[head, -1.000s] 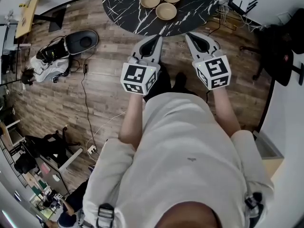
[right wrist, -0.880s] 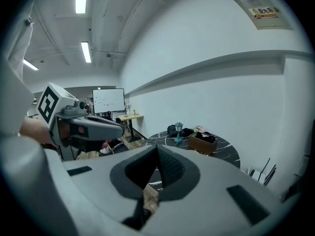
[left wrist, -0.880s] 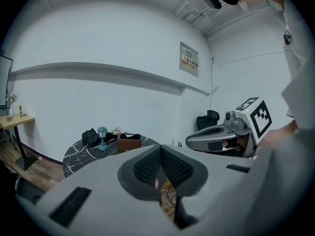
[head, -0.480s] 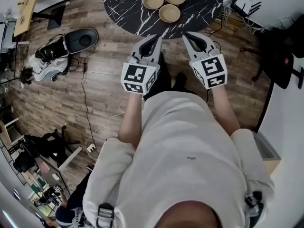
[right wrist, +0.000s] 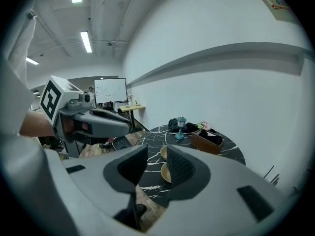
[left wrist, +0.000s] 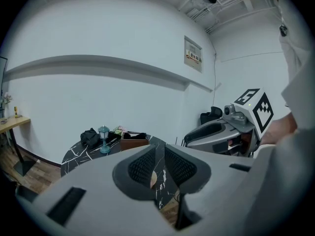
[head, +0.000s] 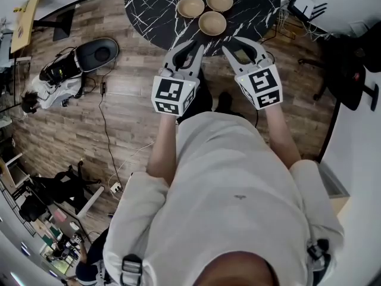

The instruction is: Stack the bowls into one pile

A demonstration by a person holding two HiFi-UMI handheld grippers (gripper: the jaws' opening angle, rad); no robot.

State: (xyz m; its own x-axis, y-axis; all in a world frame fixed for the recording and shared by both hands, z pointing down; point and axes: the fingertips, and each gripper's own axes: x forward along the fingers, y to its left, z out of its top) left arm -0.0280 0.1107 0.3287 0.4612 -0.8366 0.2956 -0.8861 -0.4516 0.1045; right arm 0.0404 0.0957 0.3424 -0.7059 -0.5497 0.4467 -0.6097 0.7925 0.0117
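Beyond three bowls (head: 212,23), a lantern (right wrist: 181,128) and box (right wrist: 207,141) stand.

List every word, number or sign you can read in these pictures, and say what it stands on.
Wall notice: print too small to read.
Whiteboard: writing too small to read.
Left cube and right cube: black square patterns only, no words.
No text here can be read.

A round black worktop (head: 152,8) with white veins carries three tan bowls (head: 212,23), close together in a triangle, none stacked. Towards its far side stand a small blue lantern (right wrist: 181,128), a brown box (right wrist: 207,141) and a dark bundle (right wrist: 173,126).
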